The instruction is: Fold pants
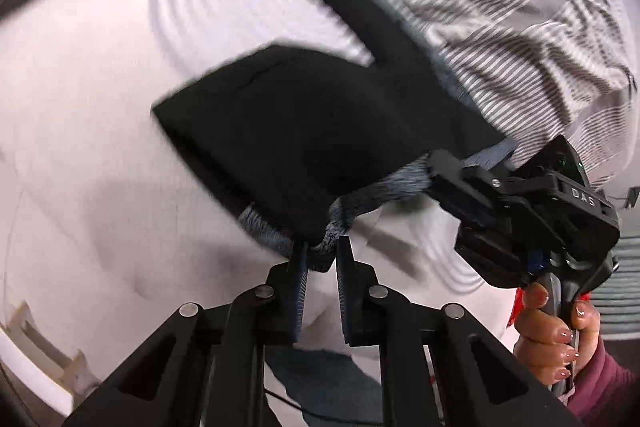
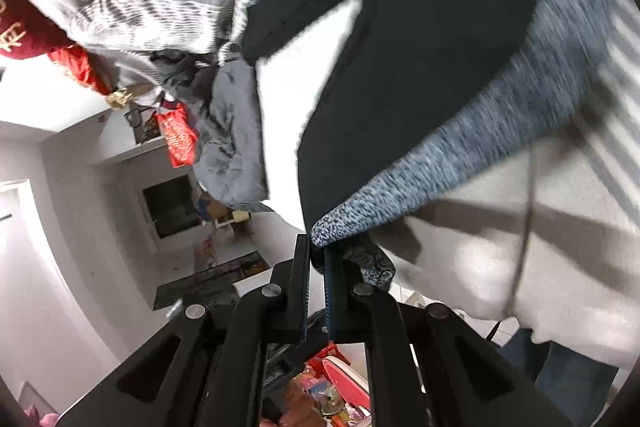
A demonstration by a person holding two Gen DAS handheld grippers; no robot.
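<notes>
The left tongs [image 1: 322, 247] stand slightly apart, yet the heathered blue-grey waistband edge of the pants [image 1: 304, 131] sits pinched at their tips, so they seem to be gripping that corner, though motion blur leaves the contact unclear. From there the dark pants run up and away over the white surface [image 1: 80, 107], one leg trailing toward the striped cloth [image 1: 500, 7] at the far side. The waistband stretches rightward from these tongs to the right tongs [image 1: 444, 167], which are clamped on its other end; the holder's right hand [image 1: 556, 327] grips the handle below. In the right wrist view, the right tongs [image 2: 318, 251] are closed on the waistband corner, and the pants [image 2: 420, 67] hang away ahead of them (the long axis runs from the tongs toward the legs). Both tongs are equally near, each at a waistband corner, so the next fold likely depends on bringing the waistband over toward the leg ends.
</notes>
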